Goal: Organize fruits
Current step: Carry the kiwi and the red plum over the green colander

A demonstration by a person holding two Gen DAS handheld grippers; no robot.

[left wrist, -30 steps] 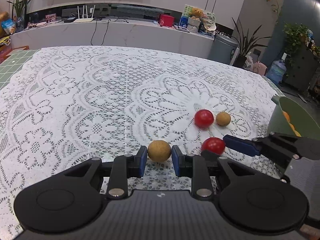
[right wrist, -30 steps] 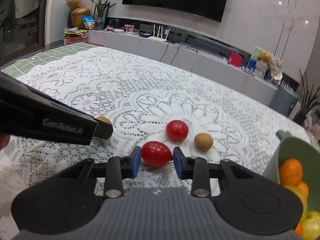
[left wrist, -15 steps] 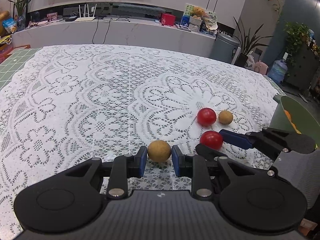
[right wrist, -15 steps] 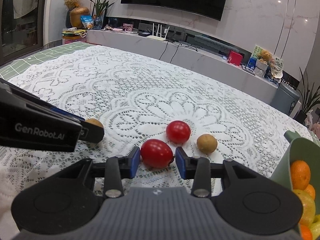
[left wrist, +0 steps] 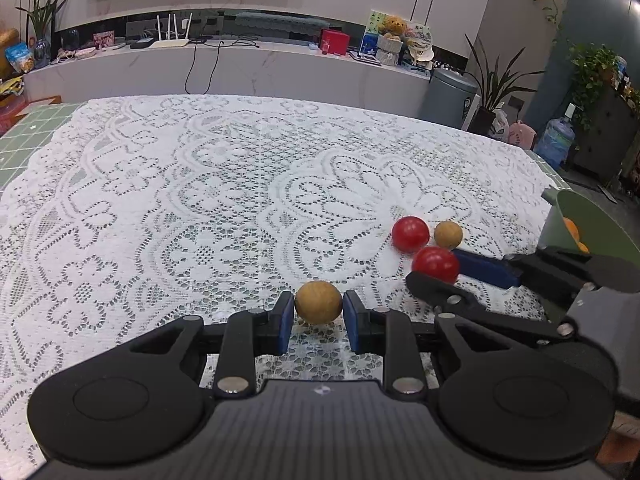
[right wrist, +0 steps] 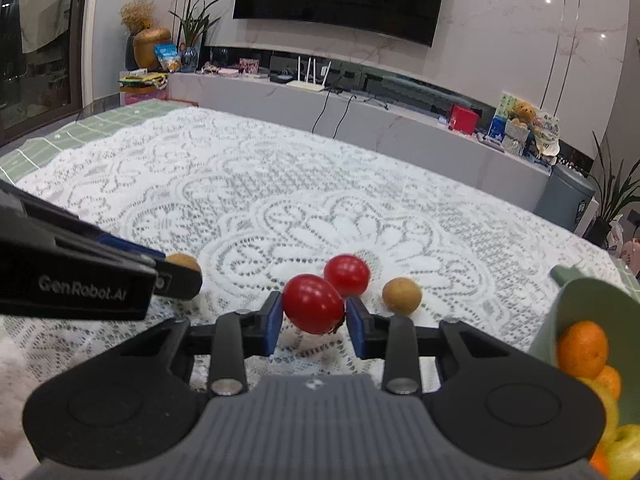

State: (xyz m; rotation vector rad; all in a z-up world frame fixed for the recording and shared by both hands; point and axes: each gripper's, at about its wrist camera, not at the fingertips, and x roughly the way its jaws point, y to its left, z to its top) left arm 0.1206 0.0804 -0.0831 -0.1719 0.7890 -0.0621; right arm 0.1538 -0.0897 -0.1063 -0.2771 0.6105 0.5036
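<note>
My left gripper [left wrist: 319, 310] is shut on a round tan fruit [left wrist: 318, 301], held just above the lace tablecloth. My right gripper [right wrist: 313, 314] is shut on a red tomato [right wrist: 313, 303], lifted a little off the cloth; it also shows in the left wrist view [left wrist: 435, 264]. A second red tomato [right wrist: 346, 275] and another tan fruit [right wrist: 401, 295] lie on the cloth just beyond it. The green fruit bowl [right wrist: 588, 300] at the right holds oranges [right wrist: 582, 349] and a yellow-green fruit.
The white lace tablecloth [left wrist: 200, 184] covers the table, with green mat showing at its left edge [left wrist: 24, 136]. The left gripper's body [right wrist: 80, 284] crosses the left of the right wrist view. A long counter with clutter stands beyond the table.
Both grippers have risen slightly with their fruit. The right gripper's tomato is now off the cloth and nearer the other tomato.
</note>
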